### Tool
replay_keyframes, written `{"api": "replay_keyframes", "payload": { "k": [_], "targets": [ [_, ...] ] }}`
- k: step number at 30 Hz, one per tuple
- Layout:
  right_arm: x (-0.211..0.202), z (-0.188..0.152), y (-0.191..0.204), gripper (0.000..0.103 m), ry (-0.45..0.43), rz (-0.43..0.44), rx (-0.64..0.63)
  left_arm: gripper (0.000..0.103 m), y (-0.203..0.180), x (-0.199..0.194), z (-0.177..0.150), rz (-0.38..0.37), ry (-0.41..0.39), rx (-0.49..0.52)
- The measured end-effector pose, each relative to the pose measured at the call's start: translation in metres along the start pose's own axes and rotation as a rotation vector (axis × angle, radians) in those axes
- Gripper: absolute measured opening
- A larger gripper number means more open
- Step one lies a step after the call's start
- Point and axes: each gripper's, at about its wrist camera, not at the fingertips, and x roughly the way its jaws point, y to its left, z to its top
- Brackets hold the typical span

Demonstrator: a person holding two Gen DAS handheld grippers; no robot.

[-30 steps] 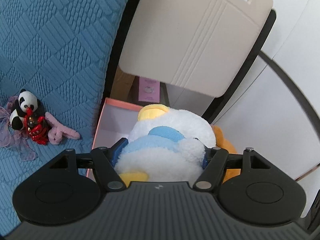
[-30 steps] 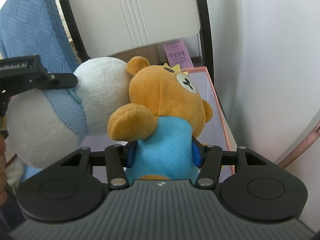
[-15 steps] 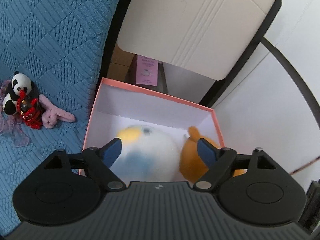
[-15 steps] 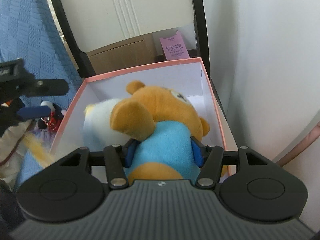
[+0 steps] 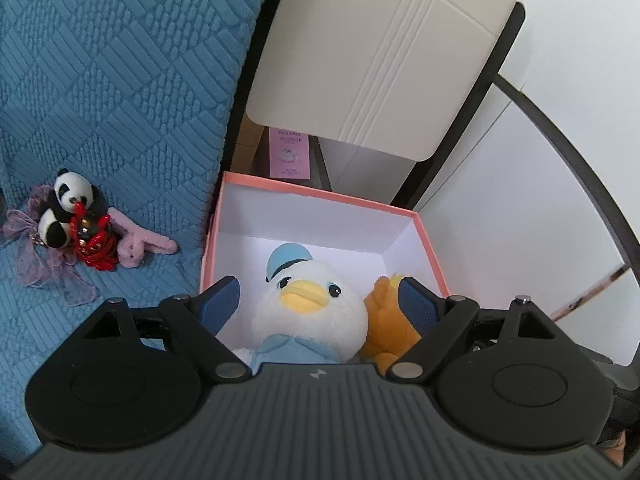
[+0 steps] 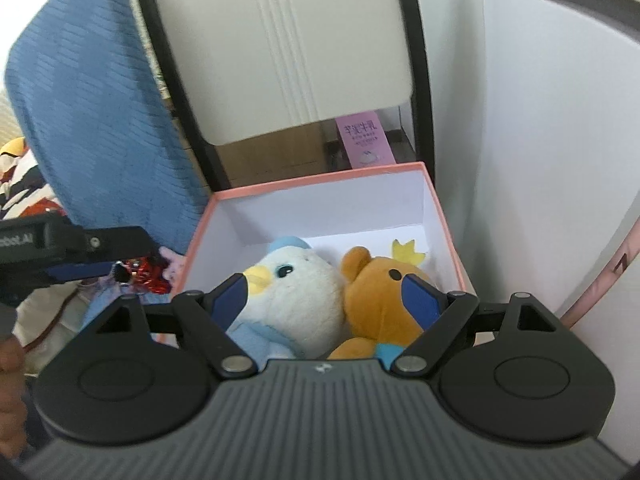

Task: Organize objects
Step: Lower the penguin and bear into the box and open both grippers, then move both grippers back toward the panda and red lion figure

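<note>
- The blue quilted cover (image 5: 100,80) fills the left of the left wrist view; in the right wrist view it stands as a blue slab at the left (image 6: 92,128).
- A beige panel (image 5: 380,52) in a black frame rises behind the box, with a slot near its top edge in the left wrist view; the right wrist view shows it at top centre (image 6: 280,48).
- The pink-rimmed box (image 5: 320,196) stands open beside the cover, white inside; both toys are in it, and its rim also shows in the right wrist view (image 6: 320,180).
- The left gripper (image 5: 320,300) hangs over the near part of the box with its blue-padded fingers (image 5: 220,302) spread wide, holding nothing; the toys lie below the gap.
- The right gripper (image 6: 326,294) hangs over the same box, its fingers (image 6: 418,298) likewise wide apart and empty.
- The white duck plush (image 5: 310,308), in a pale blue cap and collar, sits in the box facing up and toward the cameras; in the right wrist view it is on the left half (image 6: 296,296).
- The orange bear plush (image 5: 390,328) lies pressed against the duck's side, toward the box's right wall; the right wrist view shows its yellow crown and blue clothing (image 6: 380,300).
- A cluster of small toys lies on the cover, apart from the box: a panda (image 5: 66,210), a red charm (image 5: 94,240) touching it, a pink plush (image 5: 140,240) just beside, and purple gauze (image 5: 40,268) under them.
- A pink label (image 5: 290,152) stands behind the box, below the panel.
</note>
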Motion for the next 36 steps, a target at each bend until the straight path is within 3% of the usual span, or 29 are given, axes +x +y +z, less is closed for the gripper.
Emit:
{"api": "replay_keyframes", "payload": {
  "k": [17, 22, 28, 36],
  "targets": [
    [-0.062, -0.019, 0.075, 0.086, -0.056, 0.055, -0.027, 0.089, 0.05, -0.094, -0.016, 0.037, -0.102, 0.06],
    [-0.067, -0.034, 0.108, 0.086, -0.047, 0.08, -0.04, 0.089, 0.075, -0.12, -0.024, 0.07, -0.138, 0.072],
    [-0.072, -0.055, 0.145, 0.086, -0.061, 0.073, -0.058, 0.089, 0.115, -0.149, -0.038, 0.056, -0.16, 0.037],
    [-0.063, -0.086, 0.185, 0.086, -0.012, 0.096, -0.053, 0.09, 0.156, -0.176, -0.058, 0.064, -0.175, 0.018]
  ]
}}
